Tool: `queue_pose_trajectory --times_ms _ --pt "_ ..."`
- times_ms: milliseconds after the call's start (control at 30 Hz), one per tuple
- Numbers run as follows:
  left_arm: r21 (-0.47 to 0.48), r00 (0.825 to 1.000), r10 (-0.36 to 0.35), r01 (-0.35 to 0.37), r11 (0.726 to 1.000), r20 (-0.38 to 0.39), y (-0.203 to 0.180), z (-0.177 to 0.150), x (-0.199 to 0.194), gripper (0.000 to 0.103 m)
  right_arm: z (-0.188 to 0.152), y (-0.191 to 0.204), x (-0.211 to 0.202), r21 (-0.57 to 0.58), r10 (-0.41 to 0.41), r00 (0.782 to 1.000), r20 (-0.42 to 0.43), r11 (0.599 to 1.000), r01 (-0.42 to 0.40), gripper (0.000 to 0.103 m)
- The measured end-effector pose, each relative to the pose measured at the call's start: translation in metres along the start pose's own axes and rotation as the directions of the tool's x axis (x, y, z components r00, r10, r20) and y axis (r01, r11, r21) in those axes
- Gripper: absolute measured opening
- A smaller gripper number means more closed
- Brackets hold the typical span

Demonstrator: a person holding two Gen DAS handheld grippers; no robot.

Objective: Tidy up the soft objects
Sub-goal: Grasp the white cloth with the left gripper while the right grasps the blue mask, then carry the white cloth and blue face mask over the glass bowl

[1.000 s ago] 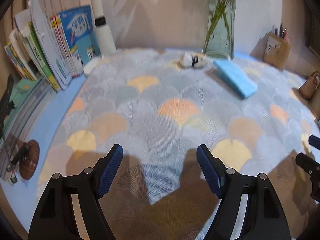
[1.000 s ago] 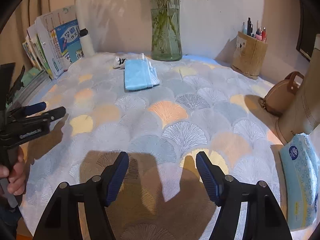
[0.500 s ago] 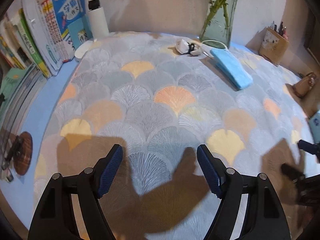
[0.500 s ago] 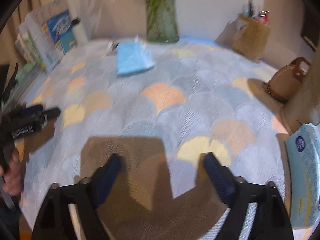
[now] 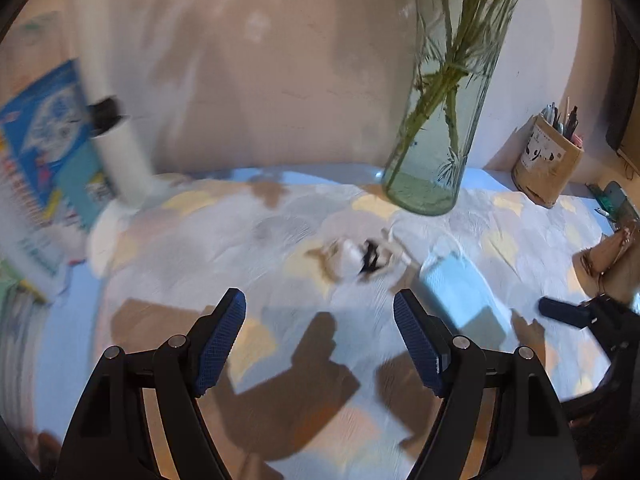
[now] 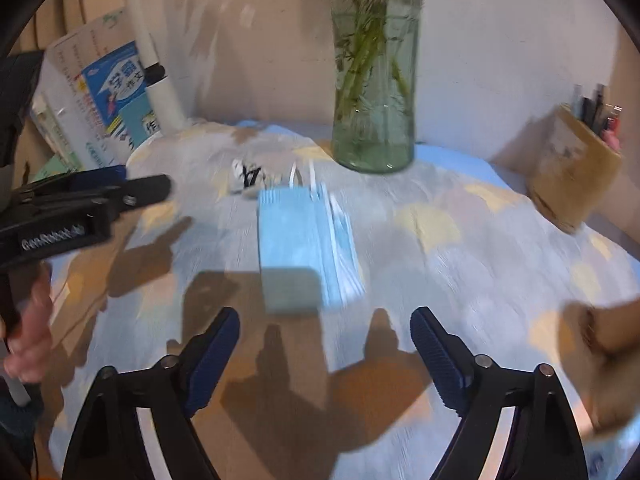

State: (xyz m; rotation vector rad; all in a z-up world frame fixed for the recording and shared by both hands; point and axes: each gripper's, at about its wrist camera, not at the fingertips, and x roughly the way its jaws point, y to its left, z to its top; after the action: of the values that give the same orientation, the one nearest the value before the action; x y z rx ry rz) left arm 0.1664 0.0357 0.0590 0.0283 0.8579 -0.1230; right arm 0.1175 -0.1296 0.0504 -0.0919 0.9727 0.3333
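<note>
The right wrist view alone shows a hand (image 6: 28,332) gripping the left gripper (image 6: 132,186) at the left edge, and a blue stack of face masks (image 6: 298,240) lying flat on the patterned tablecloth (image 6: 480,264), long axis running away toward the glass vase (image 6: 374,120). In the left wrist view the stack (image 5: 460,292) sits right of a blurred white-and-black bundle (image 5: 360,258). The left gripper (image 5: 320,332) is spread and empty; the right gripper (image 6: 324,344) is narrowing, nothing between its jaws.
</note>
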Motion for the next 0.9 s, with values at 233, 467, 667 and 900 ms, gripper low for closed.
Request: queue_pose_trajectory --times_ms 233,467,667,900 --pt "0.054 0.998 -0.046 0.048 0.997 -0.042 -0.017 0.014 0.053 0.075 0.028 0.006 0.048 0.016 0.018 1.0 -0.018 1.0 -0.018 0.079" --pt "0.107 0.995 -0.055 0.064 0.992 -0.079 -0.032 0.012 0.068 0.053 0.031 0.016 0.052 -0.022 -0.035 0.999 0.004 0.999 0.035 0.037" --pt "0.121 0.996 -0.083 0.088 0.989 -0.044 -0.039 -0.005 0.038 0.052 0.018 0.011 0.036 0.001 -0.008 1.0 0.021 1.0 0.008 0.027" --pt "0.141 0.989 -0.143 0.147 0.979 -0.035 -0.067 -0.042 -0.011 0.052 -0.032 -0.015 -0.005 0.11 0.006 1.0 0.014 0.994 -0.008 0.026"
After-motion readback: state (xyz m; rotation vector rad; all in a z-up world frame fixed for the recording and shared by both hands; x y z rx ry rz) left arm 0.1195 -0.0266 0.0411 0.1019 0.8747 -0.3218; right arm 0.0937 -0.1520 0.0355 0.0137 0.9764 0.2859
